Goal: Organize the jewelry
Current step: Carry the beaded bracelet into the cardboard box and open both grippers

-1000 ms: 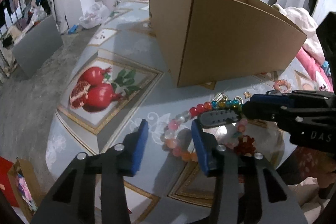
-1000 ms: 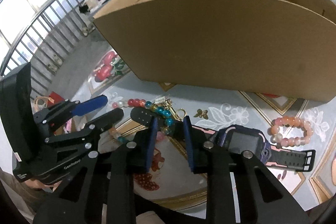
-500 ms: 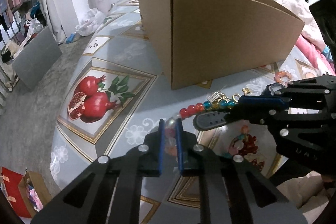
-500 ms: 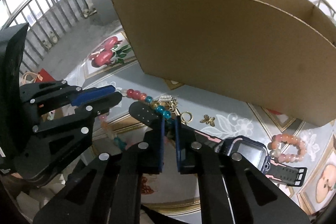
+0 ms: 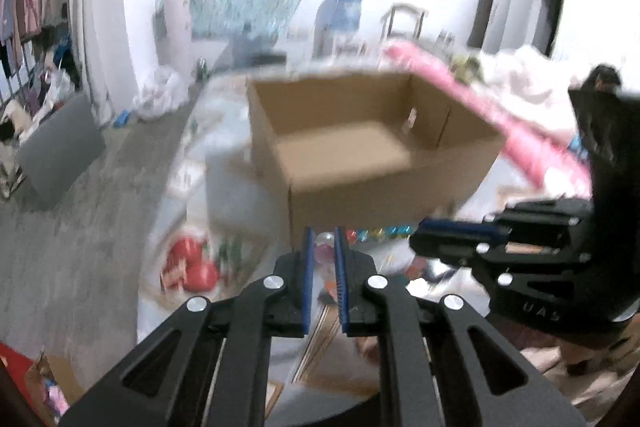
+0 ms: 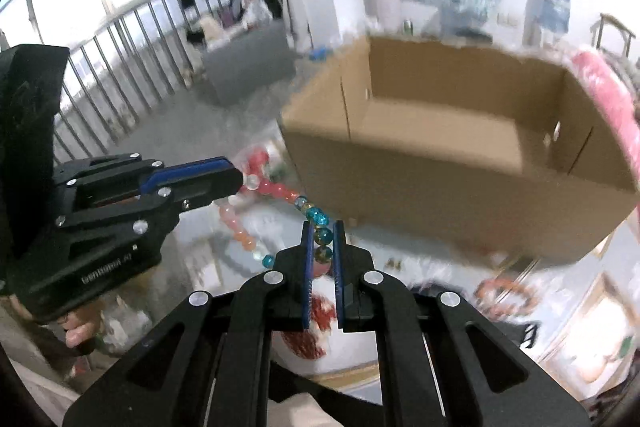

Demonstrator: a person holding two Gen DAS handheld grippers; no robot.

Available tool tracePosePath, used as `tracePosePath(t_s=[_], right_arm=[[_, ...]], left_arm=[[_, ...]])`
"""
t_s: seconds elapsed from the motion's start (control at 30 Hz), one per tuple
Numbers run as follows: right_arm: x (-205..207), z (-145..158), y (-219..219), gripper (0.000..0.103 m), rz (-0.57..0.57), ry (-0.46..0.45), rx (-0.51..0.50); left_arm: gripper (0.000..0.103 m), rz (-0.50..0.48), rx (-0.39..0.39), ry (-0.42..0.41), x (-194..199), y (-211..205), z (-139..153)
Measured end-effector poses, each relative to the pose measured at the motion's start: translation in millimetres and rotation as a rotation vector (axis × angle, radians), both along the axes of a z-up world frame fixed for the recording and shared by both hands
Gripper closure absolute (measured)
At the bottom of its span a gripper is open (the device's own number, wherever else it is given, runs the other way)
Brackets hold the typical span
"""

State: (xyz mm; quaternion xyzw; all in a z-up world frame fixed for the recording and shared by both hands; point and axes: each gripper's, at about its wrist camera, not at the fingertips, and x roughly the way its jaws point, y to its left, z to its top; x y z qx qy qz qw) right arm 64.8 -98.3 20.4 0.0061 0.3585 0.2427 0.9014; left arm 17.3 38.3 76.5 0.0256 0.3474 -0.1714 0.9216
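**Op A:** Holding the bead necklace (image 6: 280, 193) at two spots: my right claw (image 6: 321, 251) pinches the blue-and-amber beads between its pads, and my left claw (image 5: 322, 251) is clamped on a pale bead. Both claws' jaws have just been closing.

**Op B:** Where's the strand?

**Op A:** Strung between the two claws, sagging below them, clear of the table (image 6: 452, 263). The open cardboard box (image 6: 460, 163) sits ahead of both, just beyond the fingertips.

**Op B:** How will it handle?

**Op A:** I'd guess light and limp, with round, slick beads that can roll out. I'd grip squarely on a bead, never the cord, and avoid pulling it taut.
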Motion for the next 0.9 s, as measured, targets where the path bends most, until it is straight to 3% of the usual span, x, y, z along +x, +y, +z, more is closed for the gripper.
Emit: tracePosePath(t_s=[0.17, 0.23, 0.3, 0.47, 0.6, 0.73, 0.83, 0.9], right_arm=[[26.3, 58.1, -24.3, 0.096, 0.010, -0.107, 0.054], [51.4, 70.6, -33.9, 0.096, 0.016, -0.110, 0.066], [90.3, 73.5, -45.0, 0.096, 0.023, -0.056, 0.083], [187.8, 30.1, -37.3, 0.096, 0.051, 0.204, 0.117], [239.3, -14.8, -11.8, 0.096, 0.063, 0.396, 0.082], [265.0, -37.9, 1.7, 0.096, 0.078, 0.522, 0.082], [272.8, -40.5, 1.5, 0.091, 0.074, 0.566, 0.109], [272.8, -40.3, -1.7, 0.085, 0.069, 0.564, 0.130]], left_arm=[[0.094, -0.030, -0.045, -0.131, 28.1, -11.7, 62.7], [0.094, -0.033, -0.047, -0.153, 50.4, -17.5, 74.9], [0.094, -0.031, -0.048, -0.131, 74.7, -22.0, 77.2], [0.094, -0.009, 0.049, 0.026, 156.1, -39.9, 42.6], [0.094, 0.016, 0.130, 0.150, 198.2, -45.0, 3.9], [0.093, 0.036, 0.204, 0.212, 220.9, -45.2, -18.4], [0.092, 0.046, 0.206, 0.224, 225.8, -43.6, -20.4], [0.084, 0.053, 0.203, 0.216, 227.9, -42.4, -18.0]])
